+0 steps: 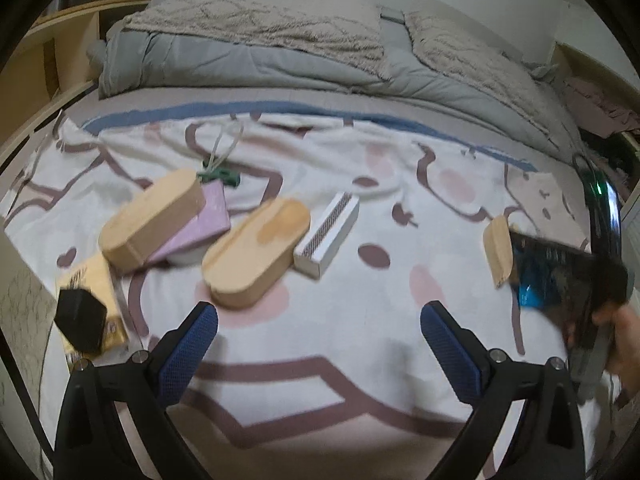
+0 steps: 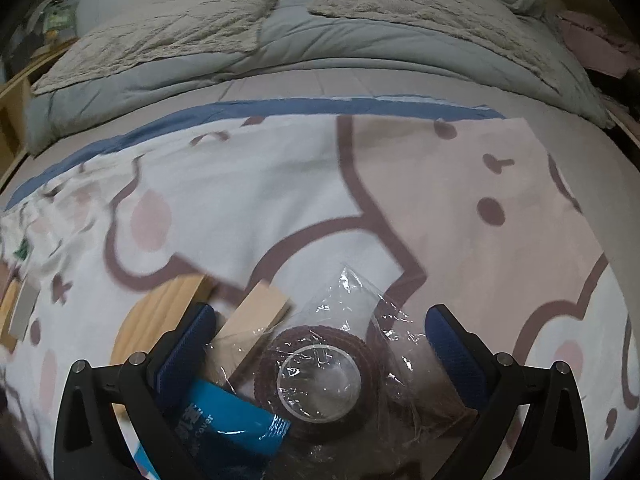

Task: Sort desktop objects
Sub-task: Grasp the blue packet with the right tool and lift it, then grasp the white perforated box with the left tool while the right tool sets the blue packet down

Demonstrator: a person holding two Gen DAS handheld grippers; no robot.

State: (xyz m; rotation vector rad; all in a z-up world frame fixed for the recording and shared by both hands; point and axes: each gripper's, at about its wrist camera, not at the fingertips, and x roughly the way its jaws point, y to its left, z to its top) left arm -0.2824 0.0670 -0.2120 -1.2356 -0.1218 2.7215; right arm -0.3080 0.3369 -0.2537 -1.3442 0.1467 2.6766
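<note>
- Your right gripper (image 2: 322,354) is spread wide, its blue mesh-textured pads (image 2: 454,354) standing on either side of a roll of dark maroon tape (image 2: 320,380) sealed in a crinkled clear plastic bag (image 2: 360,300); the pads do not press it, and you cannot tell from this view whether the left pad brushes the bag.
- The roll is round with a pale hollow core and lies flat on the blanket (image 2: 280,200), between the fingers and close to the camera.
- Just beside the roll, on its left, lies a blue packet (image 2: 236,420); the word "cover" reads on it, the other print is too blurred.
- A tan cardboard piece (image 2: 256,320) lies partly under the bag, and a rounded wooden board (image 2: 160,316) lies behind the left pad.
- Your left gripper (image 1: 320,334) is also wide open and holds nothing; only blanket lies between its pads.
- Ahead of it sit two oblong wooden boxes with rounded ends, one near (image 1: 256,252) and one farther left (image 1: 150,220), the latter resting on a lilac box (image 1: 204,224).
- A white rectangular box (image 1: 326,236) with a dark speckled side lies just right of the near wooden box.
- At the left, a black faceted object (image 1: 80,320) stands on a yellow packet (image 1: 96,280); its print is unreadable.
- A green tag on a pale cord (image 1: 220,174) lies behind the boxes.
- At the far right your hand (image 1: 624,340) grips the other tool.
- The blanket is soft, white with pink spots and mauve outlines, edged in blue; behind it lie a grey quilt (image 1: 240,60) and fluffy beige pillows (image 1: 260,20).
</note>
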